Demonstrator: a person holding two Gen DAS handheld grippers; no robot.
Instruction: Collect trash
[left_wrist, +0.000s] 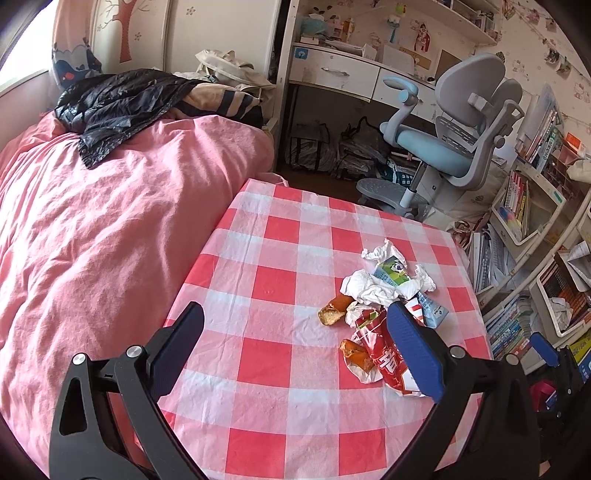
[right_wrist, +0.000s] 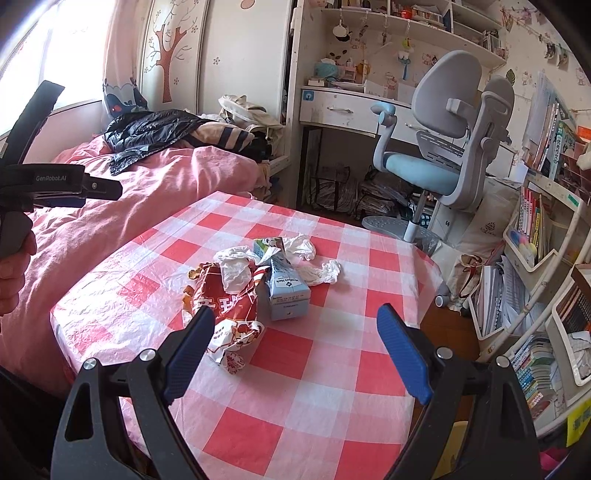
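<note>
A trash pile lies on the red-and-white checked table (left_wrist: 280, 236) (right_wrist: 332, 354). It holds a red snack wrapper (left_wrist: 384, 358) (right_wrist: 229, 306), a light blue carton (left_wrist: 432, 310) (right_wrist: 288, 291), crumpled white tissues (left_wrist: 373, 284) (right_wrist: 317, 271), a green-printed carton (left_wrist: 393, 271) and bread pieces (left_wrist: 332, 312). My left gripper (left_wrist: 295, 317) is open above the table, its right finger over the wrapper. My right gripper (right_wrist: 295, 328) is open and empty, just in front of the wrapper and carton. The left gripper also shows at the left edge of the right wrist view (right_wrist: 44, 177).
A pink-covered bed (left_wrist: 110, 229) borders the table's left side, with a black jacket (left_wrist: 122, 99) on it. A grey-and-blue desk chair (left_wrist: 454, 140) stands beyond the table by a white desk (left_wrist: 340, 70). Bookshelves (right_wrist: 535, 236) line the right.
</note>
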